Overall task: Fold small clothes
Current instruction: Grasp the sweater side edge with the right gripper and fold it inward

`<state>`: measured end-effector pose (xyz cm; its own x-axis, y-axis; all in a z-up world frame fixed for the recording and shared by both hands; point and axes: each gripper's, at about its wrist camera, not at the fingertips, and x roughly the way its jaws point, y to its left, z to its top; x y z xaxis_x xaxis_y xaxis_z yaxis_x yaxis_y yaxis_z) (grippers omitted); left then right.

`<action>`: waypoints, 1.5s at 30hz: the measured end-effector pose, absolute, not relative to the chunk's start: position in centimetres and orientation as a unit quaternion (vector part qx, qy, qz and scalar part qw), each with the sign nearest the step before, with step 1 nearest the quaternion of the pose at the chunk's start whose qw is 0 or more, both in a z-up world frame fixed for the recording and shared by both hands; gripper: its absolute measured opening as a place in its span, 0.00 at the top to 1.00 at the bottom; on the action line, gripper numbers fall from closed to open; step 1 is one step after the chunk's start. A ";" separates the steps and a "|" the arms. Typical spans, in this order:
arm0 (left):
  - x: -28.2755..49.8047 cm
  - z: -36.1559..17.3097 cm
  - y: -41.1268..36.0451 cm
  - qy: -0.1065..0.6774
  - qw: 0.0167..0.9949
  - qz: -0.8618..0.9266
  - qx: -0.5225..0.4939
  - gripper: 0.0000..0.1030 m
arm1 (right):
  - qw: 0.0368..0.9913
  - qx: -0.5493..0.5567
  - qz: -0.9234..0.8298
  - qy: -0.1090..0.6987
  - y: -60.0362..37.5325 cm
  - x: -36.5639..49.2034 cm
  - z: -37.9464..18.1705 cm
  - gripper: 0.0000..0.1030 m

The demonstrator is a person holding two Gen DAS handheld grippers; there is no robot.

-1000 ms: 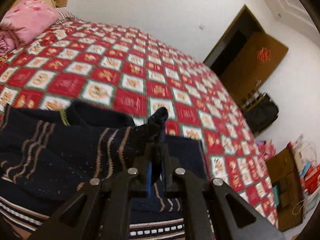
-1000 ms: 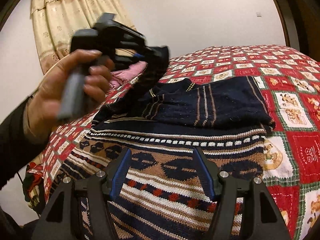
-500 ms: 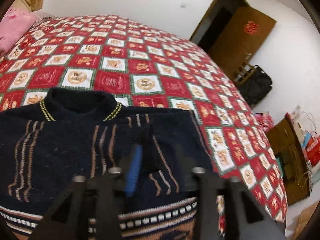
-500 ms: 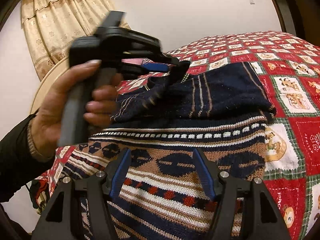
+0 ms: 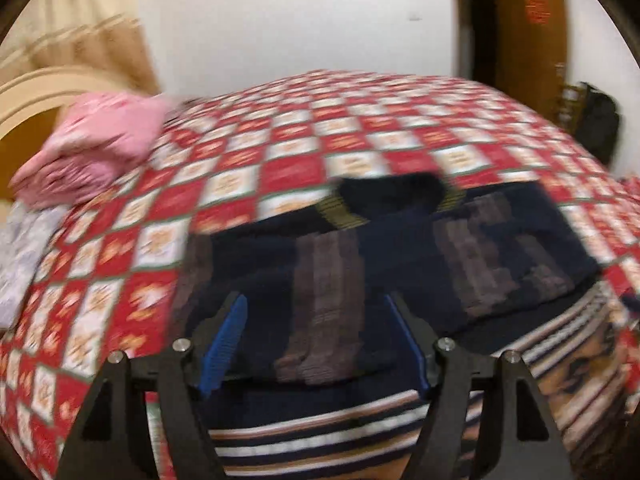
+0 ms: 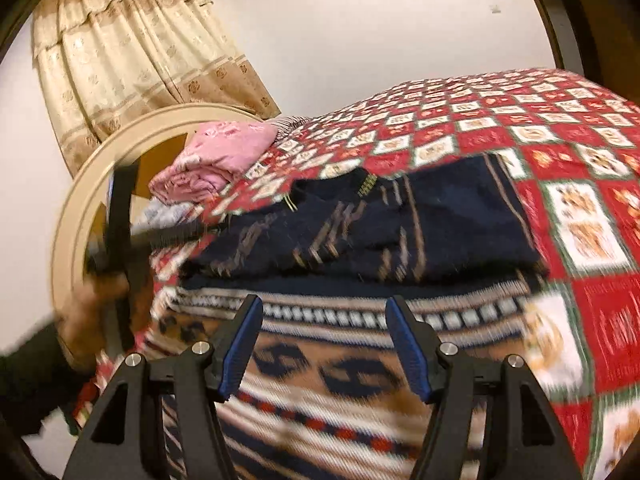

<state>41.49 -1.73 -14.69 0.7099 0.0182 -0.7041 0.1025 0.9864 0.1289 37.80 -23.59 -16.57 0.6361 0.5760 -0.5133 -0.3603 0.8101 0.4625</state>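
Note:
A dark navy sweater (image 5: 400, 256) with brown stripes and a patterned band along its hem lies on the red checked bedspread (image 5: 288, 168). Both sleeves lie folded across its front. It also shows in the right wrist view (image 6: 400, 232), its patterned hem (image 6: 360, 360) nearest the camera. My left gripper (image 5: 316, 336) is open and empty, just above the folded sleeve. My right gripper (image 6: 324, 340) is open and empty over the hem band. The left gripper and hand show blurred at the left of the right wrist view (image 6: 116, 232).
A folded pink garment (image 5: 96, 148) lies at the head of the bed, near a cream round headboard (image 6: 104, 168) and curtains (image 6: 132, 48). A brown door (image 5: 528, 28) and a black bag (image 5: 596, 124) stand beyond the bed's far right.
My left gripper carried the sleeve across the sweater, let it go and opened wide. It has pulled back to the left. My right gripper stayed open over the hem.

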 end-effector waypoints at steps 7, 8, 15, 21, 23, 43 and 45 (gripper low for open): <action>42.1 -16.8 7.4 0.381 0.924 0.032 -0.015 0.29 | 0.856 0.216 0.214 0.419 -22.5 46.8 -18.0 0.50; 42.3 -17.3 8.3 0.384 0.922 0.039 -0.025 0.29 | 0.854 0.221 0.202 0.425 -22.5 47.6 -18.4 0.51; 43.1 -20.3 12.0 0.416 0.901 0.022 -0.126 0.20 | 0.833 0.253 0.163 0.464 -21.9 51.0 -21.6 0.51; 42.8 -20.7 12.6 0.412 0.898 -0.004 -0.155 0.19 | 0.847 0.207 0.131 0.472 -20.5 51.4 -22.3 0.60; 42.6 -20.6 12.7 0.409 0.899 -0.009 -0.158 0.19 | 0.842 0.213 0.132 0.477 -20.8 51.7 -22.7 0.81; 42.6 -20.9 10.2 0.445 0.894 -0.001 -0.057 0.15 | 0.906 0.110 0.073 0.402 -26.6 49.5 -16.4 0.92; 42.5 -20.8 9.6 0.441 0.897 0.007 -0.036 0.15 | 0.902 0.095 0.066 0.415 -27.2 49.6 -17.4 1.00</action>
<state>42.48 9.58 -20.77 0.6108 -0.0195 -0.7915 -0.0438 0.9973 -0.0584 49.62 -27.24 -17.42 0.6466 0.1974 -0.7369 -0.0403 0.9734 0.2254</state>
